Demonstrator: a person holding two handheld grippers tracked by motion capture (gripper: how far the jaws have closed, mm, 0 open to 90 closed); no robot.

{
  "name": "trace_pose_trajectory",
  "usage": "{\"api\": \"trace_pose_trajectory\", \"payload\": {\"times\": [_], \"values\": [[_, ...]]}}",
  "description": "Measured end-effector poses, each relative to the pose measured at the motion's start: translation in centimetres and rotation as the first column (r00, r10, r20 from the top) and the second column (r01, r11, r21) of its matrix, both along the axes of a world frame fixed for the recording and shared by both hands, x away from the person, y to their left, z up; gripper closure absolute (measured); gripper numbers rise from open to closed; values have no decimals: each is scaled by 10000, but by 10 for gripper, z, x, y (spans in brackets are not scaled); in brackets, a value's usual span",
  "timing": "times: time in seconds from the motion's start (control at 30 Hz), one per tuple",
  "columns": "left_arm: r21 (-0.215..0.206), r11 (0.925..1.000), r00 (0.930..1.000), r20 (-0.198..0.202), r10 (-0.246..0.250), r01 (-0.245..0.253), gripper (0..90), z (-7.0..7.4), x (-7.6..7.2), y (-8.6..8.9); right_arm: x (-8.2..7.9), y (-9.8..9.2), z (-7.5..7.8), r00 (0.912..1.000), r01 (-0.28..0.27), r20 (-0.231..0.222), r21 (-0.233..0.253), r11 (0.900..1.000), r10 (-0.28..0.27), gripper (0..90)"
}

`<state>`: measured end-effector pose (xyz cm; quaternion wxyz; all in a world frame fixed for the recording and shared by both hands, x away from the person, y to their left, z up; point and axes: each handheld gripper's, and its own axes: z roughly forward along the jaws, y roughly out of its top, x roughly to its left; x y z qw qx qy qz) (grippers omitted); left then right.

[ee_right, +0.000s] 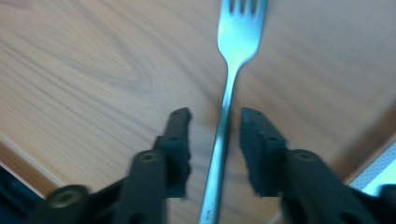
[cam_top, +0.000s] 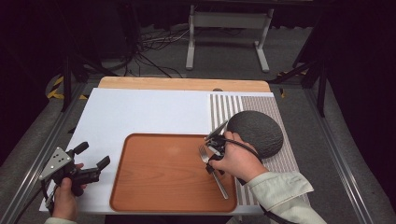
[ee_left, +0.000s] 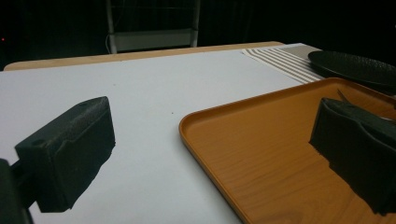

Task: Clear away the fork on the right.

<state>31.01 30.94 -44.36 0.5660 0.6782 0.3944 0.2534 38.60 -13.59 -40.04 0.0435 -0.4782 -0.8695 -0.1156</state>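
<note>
Right gripper view, right gripper [ee_right: 215, 122] jaws apart straddling the handle of a fork [ee_right: 227, 100], fork lying on the orange tray [cam_top: 154, 186] near its right edge, left gripper [cam_top: 92, 157] jaws wide apart, empty, above the white counter [cam_top: 140, 112] left of the tray

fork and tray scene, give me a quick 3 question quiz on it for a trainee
1. True or false: the fork lies on the wooden tray.
2. In the right gripper view, how does the right gripper stand to the fork's handle?
A. clamped shut on it
B. jaws open, one on each side of it
C. far off to one side
3. Fill in: the left gripper hovers over the white ____, left of the tray.

Key:
1. True.
2. B; a gap shows on both sides of the handle.
3. Sheet; its jaws are wide apart and hold nothing.
</note>
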Motion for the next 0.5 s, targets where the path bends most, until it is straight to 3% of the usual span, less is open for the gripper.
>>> {"api": "trace_pose_trajectory", "payload": {"times": [0.03, 0.1, 0.13, 0.23, 0.27, 0.33, 0.37, 0.4, 0.43, 0.5], "values": [[0, 10000, 10000, 0, 0, 0, 7, 0, 0, 0, 0, 0, 0, 10000, 0, 0, 0, 10000, 0, 573], [-387, 9992, 10000, -95, -29, 25, 8, 1, 1, 4, -1, -1, 4, 9957, -628, 732, 790, 9949, 571, 362], [-716, 9974, 9999, -102, 107, -114, 9, 0, 1, 7, -2, -2, 4, 9891, -1026, 1157, 964, 9900, 913, 322], [-602, 9979, 9997, -141, 208, -216, 10, 0, 1, 8, -3, -2, 5, 9759, -1567, 1692, 1046, 9821, 1377, 279], [-598, 9979, 9996, -149, 237, -246, 10, -1, 0, 8, -3, -2, 6, 9648, -1981, 1974, 1118, 9738, 1736, 241], [-585, 9980, 9997, -101, 219, -224, 10, 0, 0, 8, -4, -1, 7, 9210, -3094, 2870, 1285, 9422, 2633, 202], [-563, 9981, 9997, -99, 225, -231, 10, 0, 0, 8, -3, -1, 7, 9034, -3439, 3192, 1397, 9286, 2865, 198], [-578, 9981, 9997, -91, 216, -221, 10, 0, 0, 8, -3, -1, 8, 8801, -3798, 3647, 1570, 9116, 3039, 188], [-578, 9981, 9997, -91, 216, -221, 10, 0, 0, 8, -3, -1, 9, 8660, -3987, 3904, 1622, 9026, 3124, 188], [-530, 9984, 9997, -128, 213, -220, 10, -1, 1, 7, -3, -1, 10, 8617, -4019, 4033, 1716, 8994, 3081, 193]]}}
